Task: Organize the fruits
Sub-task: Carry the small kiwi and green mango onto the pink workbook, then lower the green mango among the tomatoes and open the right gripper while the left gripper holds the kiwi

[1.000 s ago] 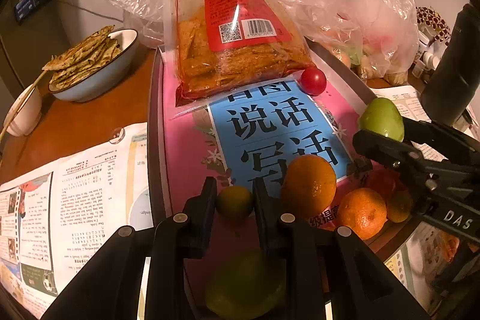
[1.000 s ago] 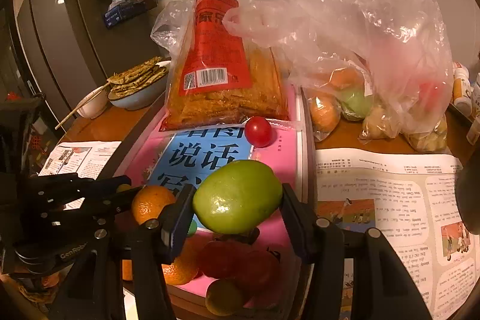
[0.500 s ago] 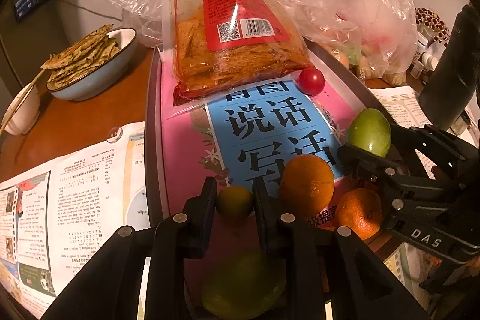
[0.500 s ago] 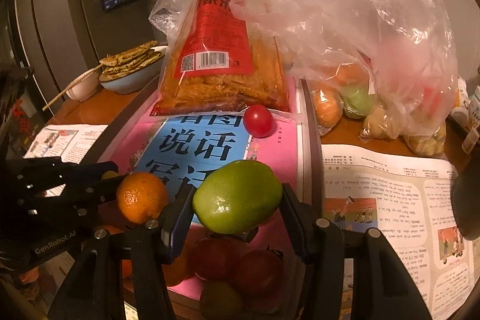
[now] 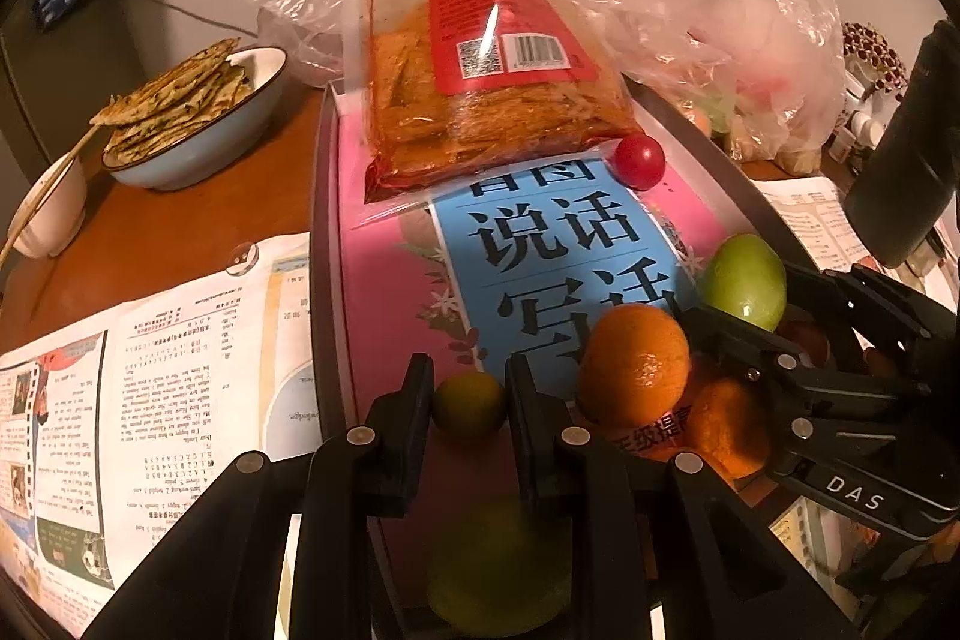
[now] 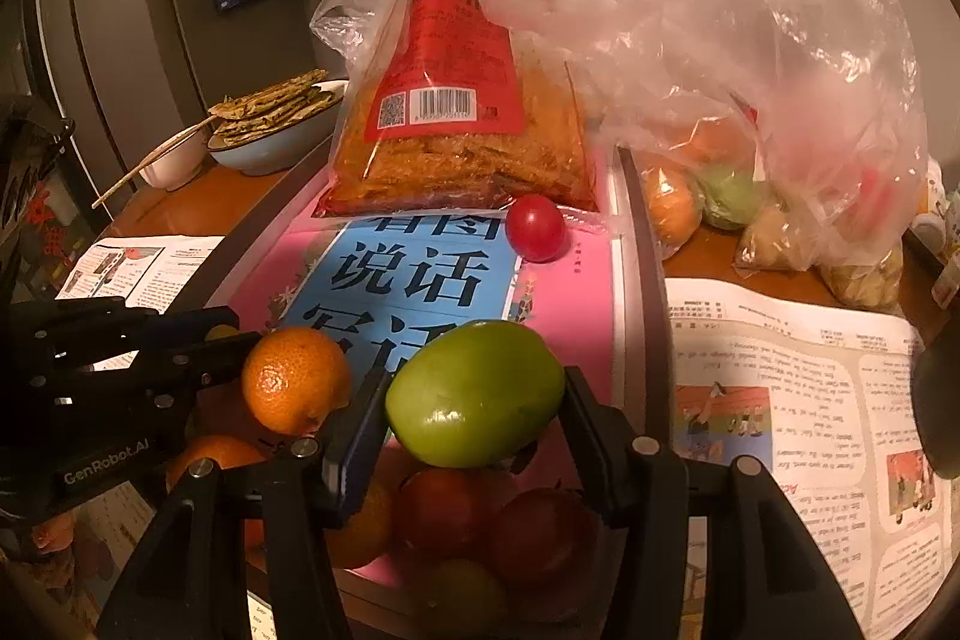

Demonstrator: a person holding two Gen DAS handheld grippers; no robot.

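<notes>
My left gripper (image 5: 469, 403) is shut on a small yellow-green citrus (image 5: 468, 405) above the near end of the pink book in the tray (image 5: 321, 244). My right gripper (image 6: 474, 394) is shut on a green fruit (image 6: 474, 394), which also shows in the left wrist view (image 5: 744, 280), held over a pile of fruit. An orange (image 5: 633, 364) sits on top of the pile between the two grippers, also in the right wrist view (image 6: 294, 379). Red fruits (image 6: 444, 514) lie under the green fruit. A cherry tomato (image 6: 536, 227) rests near the snack bag.
A red snack bag (image 5: 480, 40) lies at the tray's far end. A clear plastic bag (image 6: 750, 70) with more fruit stands at right. A bowl of flatbreads (image 5: 198, 112) and a small cup (image 5: 51, 214) sit at left. Newspaper (image 6: 792, 400) covers the table.
My right gripper has carried the green fruit left and lower, closer to the orange and the fruit pile. My left gripper has kept its hold and barely moved.
</notes>
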